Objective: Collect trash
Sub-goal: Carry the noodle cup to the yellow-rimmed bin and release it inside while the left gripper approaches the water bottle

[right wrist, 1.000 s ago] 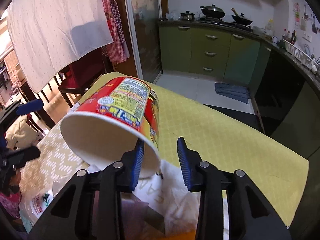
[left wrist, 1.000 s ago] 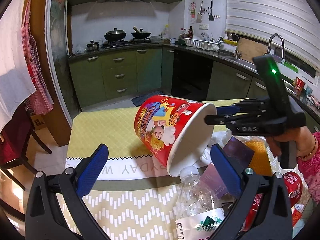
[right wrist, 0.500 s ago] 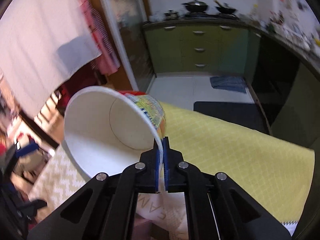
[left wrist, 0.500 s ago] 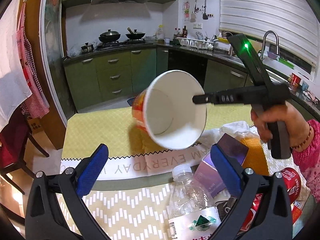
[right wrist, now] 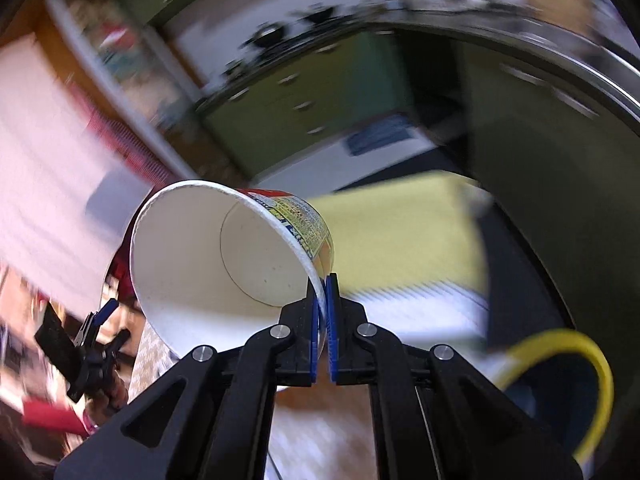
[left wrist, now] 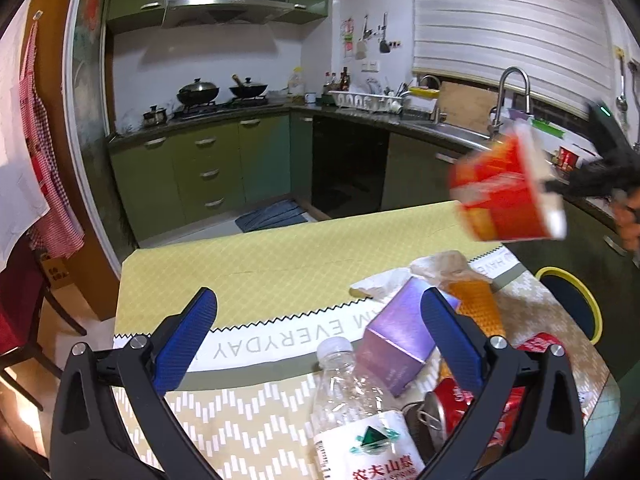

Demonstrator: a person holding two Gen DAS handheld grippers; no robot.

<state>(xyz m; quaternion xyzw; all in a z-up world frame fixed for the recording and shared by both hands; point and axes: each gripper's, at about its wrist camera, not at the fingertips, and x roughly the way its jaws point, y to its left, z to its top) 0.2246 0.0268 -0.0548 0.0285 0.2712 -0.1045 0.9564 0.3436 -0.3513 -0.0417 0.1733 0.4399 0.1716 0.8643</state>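
Your right gripper point(right wrist: 322, 312) is clamped on the rim of the paper noodle cup point(right wrist: 224, 248), its blue pads pinching the white edge from inside and out. The cup hangs tipped on its side with the empty white interior facing the right wrist camera and the printed red and yellow wall turned away. From the left wrist view the same cup point(left wrist: 506, 196) is in the air, well above the table point(left wrist: 248, 268) and over its right far edge, blurred, with the black gripper point(left wrist: 560, 186) reaching in from the right.

Below and to the right of your right gripper sits a dark bin with a yellow rim point(right wrist: 580, 364), off the table's corner; the cup is not in it.

Your left gripper point(left wrist: 320, 336) is spread wide and holds nothing. It hovers over the near part of the table. Between and just beyond its fingers lies the rest of the trash: a clear plastic bottle point(left wrist: 352, 400) with a white cap, a purple carton point(left wrist: 400, 340), a red drinks can point(left wrist: 452, 400), an orange packet point(left wrist: 474, 300) and crumpled tissue point(left wrist: 436, 264), all bunched together on the patterned tablecloth.
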